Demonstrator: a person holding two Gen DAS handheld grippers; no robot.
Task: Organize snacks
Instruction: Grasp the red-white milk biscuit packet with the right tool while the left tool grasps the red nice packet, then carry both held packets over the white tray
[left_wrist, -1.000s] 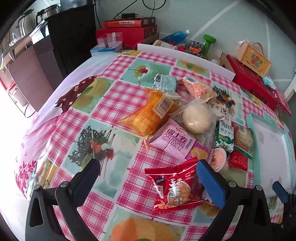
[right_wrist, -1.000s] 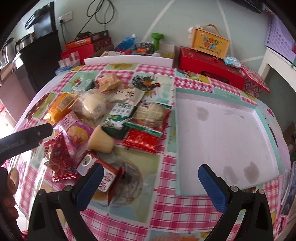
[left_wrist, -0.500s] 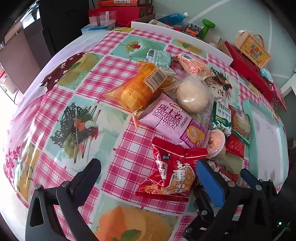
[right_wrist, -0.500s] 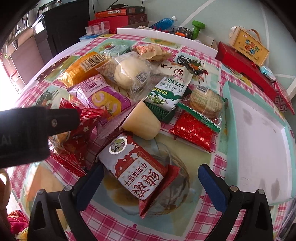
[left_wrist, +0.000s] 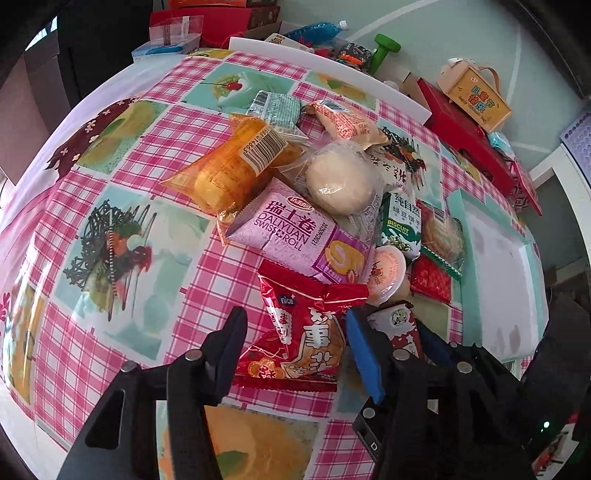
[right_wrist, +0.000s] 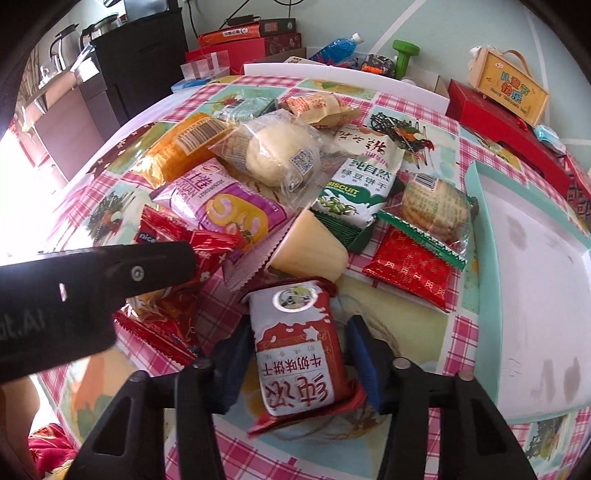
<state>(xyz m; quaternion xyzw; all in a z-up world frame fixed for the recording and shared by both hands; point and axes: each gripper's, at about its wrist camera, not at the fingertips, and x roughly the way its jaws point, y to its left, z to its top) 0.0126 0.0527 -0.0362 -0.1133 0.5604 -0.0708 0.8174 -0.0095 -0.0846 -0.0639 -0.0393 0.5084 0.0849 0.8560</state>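
A pile of snack packets lies on the pink checked tablecloth (left_wrist: 122, 177). My left gripper (left_wrist: 295, 339) has its fingers on both sides of a red cake packet (left_wrist: 303, 332), closed in on it. My right gripper (right_wrist: 299, 354) has its fingers against both sides of a red-and-white milk biscuit packet (right_wrist: 299, 347). Behind are a purple Swiss roll packet (left_wrist: 295, 232), an orange bread packet (left_wrist: 232, 166), a round bun in clear wrap (right_wrist: 280, 155), a green biscuit packet (right_wrist: 358, 188) and a cream jelly cup (right_wrist: 306, 251). A white tray with teal rim (right_wrist: 476, 206) lies to the right.
Red boxes (right_wrist: 506, 133), a yellow gift box (right_wrist: 509, 88), a green dumbbell (right_wrist: 404, 55) and a blue bottle (right_wrist: 338, 48) stand beyond the table's far edge. A black cabinet (right_wrist: 140, 62) with kettles is at the back left. The left gripper's arm (right_wrist: 85, 288) crosses the right wrist view.
Both grippers have come down and forward onto the pile and narrowed: the left around the red cake packet, the right around the milk biscuit packet, which has turned end-on.
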